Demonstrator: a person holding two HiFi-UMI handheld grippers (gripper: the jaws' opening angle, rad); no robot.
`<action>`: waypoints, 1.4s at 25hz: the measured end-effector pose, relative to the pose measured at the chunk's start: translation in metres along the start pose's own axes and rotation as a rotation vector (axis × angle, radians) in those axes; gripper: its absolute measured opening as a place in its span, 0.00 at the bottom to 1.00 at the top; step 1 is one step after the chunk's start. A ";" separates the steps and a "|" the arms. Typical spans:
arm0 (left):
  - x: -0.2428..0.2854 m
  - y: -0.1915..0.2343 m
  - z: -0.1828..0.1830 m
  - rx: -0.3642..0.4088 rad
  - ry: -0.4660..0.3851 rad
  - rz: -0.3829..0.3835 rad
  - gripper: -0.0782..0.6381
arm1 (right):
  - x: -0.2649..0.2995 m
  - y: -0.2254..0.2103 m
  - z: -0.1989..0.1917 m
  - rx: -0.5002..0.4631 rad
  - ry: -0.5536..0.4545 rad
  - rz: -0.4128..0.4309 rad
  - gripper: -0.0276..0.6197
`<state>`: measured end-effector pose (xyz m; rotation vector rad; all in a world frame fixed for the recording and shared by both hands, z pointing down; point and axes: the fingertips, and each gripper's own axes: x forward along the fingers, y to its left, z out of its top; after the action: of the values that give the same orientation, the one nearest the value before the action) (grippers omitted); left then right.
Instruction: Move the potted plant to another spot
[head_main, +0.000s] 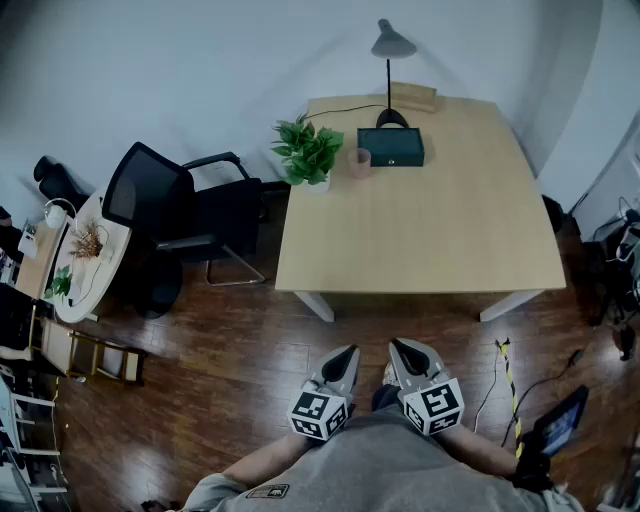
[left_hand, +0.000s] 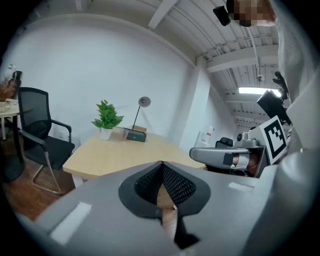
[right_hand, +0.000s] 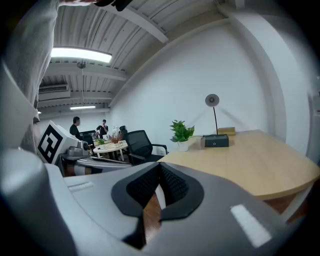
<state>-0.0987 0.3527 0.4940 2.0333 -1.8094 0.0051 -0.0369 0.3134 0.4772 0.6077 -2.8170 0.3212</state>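
Finds plant (head_main: 308, 150) upper centre of head view, on the far left corner of the tabletop (head_main: 430, 230). Sits hard by that edge, just beside a small cup (head_main: 360, 160) and a dark box (head_main: 390, 147), with the lamp (head_main: 390, 45) behind. Probably put there to leave the bare middle and right free, so plenty of candidate spots.

Holds left hand-held gripper (head_main: 349, 352) and right hand-held gripper (head_main: 396, 346) at bottom centre, side by side over the floor (head_main: 230, 360), well short of the near tabletop edge. Shows both closed in their own views, pads meeting tip to tip, nothing between. Reads as a carry pose close to the body: no reach begun, plant untouched. Needs a walk-up, most likely along the left side past the chair (head_main: 170, 215).

Hard to make out:
- Hides pot (right_hand: 183, 145) under the leaves in head view; shows it white, small and far off in both gripper views. Can't tell if it touches the cup.
- Covers the hands under the marker cubes and the grey sleeves.
- Blocks the lower half of each gripper view with the gripper's own body, so no near floor there.
- Crops a dark screen at lower right of head view; can't tell what it is.
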 end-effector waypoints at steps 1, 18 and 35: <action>0.012 0.003 0.006 -0.001 -0.001 0.006 0.10 | 0.006 -0.012 0.006 -0.002 -0.002 0.001 0.05; 0.128 0.103 0.066 -0.027 0.015 0.067 0.10 | 0.131 -0.099 0.048 0.020 0.046 0.022 0.05; 0.191 0.252 0.137 -0.015 -0.003 0.013 0.10 | 0.285 -0.125 0.102 -0.003 0.049 -0.099 0.05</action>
<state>-0.3452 0.1122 0.4971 2.0120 -1.8193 -0.0081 -0.2544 0.0691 0.4801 0.7252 -2.7295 0.3086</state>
